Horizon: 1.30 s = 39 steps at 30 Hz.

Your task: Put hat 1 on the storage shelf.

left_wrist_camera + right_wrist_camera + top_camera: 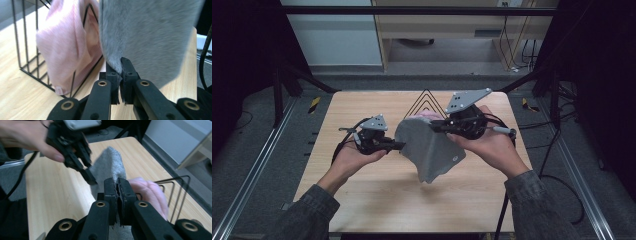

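The left gripper (399,146) is clamping the edge of the soft grey cloth (432,150), while the right gripper (435,127) is pinching its upper edge, holding it above the wooden desk (377,200). Just behind the grippers, a pink knitted cloth (65,47) is draping over the black wire rack (25,45).

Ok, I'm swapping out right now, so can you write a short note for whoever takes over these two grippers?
Left gripper: shut on an edge of the grey cloth.
Right gripper: shut on the same cloth's other side.
The cloth hangs between them above the wooden table. A pink cloth lies in the black wire rack behind.
Done: both grips set. Left: probably folding or placing the cloth; unclear.
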Tool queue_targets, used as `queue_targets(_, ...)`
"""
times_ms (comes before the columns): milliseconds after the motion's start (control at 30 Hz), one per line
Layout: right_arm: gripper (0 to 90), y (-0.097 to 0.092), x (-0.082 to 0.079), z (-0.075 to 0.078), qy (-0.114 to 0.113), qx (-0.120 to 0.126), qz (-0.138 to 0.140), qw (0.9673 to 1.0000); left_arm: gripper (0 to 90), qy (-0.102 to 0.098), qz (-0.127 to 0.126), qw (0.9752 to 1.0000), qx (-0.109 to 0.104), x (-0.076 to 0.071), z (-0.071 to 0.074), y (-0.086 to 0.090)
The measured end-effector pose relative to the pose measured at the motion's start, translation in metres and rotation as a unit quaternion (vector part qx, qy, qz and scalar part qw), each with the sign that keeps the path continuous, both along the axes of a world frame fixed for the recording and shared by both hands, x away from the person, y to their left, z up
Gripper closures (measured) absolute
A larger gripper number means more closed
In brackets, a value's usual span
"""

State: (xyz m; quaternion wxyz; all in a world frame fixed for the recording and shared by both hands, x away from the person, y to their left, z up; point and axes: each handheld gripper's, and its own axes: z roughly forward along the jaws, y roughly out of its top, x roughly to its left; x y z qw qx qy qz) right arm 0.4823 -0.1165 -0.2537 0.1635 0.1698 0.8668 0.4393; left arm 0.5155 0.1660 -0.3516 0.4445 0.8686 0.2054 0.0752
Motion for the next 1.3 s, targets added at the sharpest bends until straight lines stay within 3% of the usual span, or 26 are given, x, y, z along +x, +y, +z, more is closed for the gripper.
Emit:
queue_targets(33, 86.6, 0.0, 0.0, 0.0, 0.0, 0.0, 0.0, 1.0, 86.5, 0.0, 0.0, 1.0, 0.0, 0.0, 0.0, 0.0)
queue_targets(200, 86.6, -0.016, 0.007, 0.005, -0.002, 0.029, -0.037, 0.9989, 87.3, -0.021, 0.02, 0.9995, 0.015, 0.0, 0.034, 0.004)
queue_targets(233, 86.6, -0.016, 0.007, 0.005, -0.002, 0.029, -0.037, 0.9989, 87.3, -0.021, 0.02, 0.9995, 0.015, 0.0, 0.034, 0.004)
queue_targets(567, 86.5, -0.029, 0.013, 0.027, -0.026, 0.073, -0.075, 0.9942, 87.5, -0.07, 0.036, 0.9964, 0.032, 0.003, 0.109, 0.006)
queue_targets(800, 86.5, -0.032, 0.02, 0.036, -0.033, 0.093, -0.093, 0.9907, 87.5, -0.077, 0.045, 0.9953, 0.038, 0.01, 0.125, 0.003)
queue_targets(1033, 86.4, -0.035, 0.03, 0.038, -0.034, 0.109, -0.11, 0.9873, 87.5, -0.079, 0.051, 0.9951, 0.03, 0.016, 0.131, -0.002)
queue_targets(1300, 86.5, -0.042, 0.041, 0.056, -0.05, 0.134, -0.129, 0.9812, 87.6, -0.092, 0.061, 0.9938, 0.015, 0.022, 0.148, -0.007)
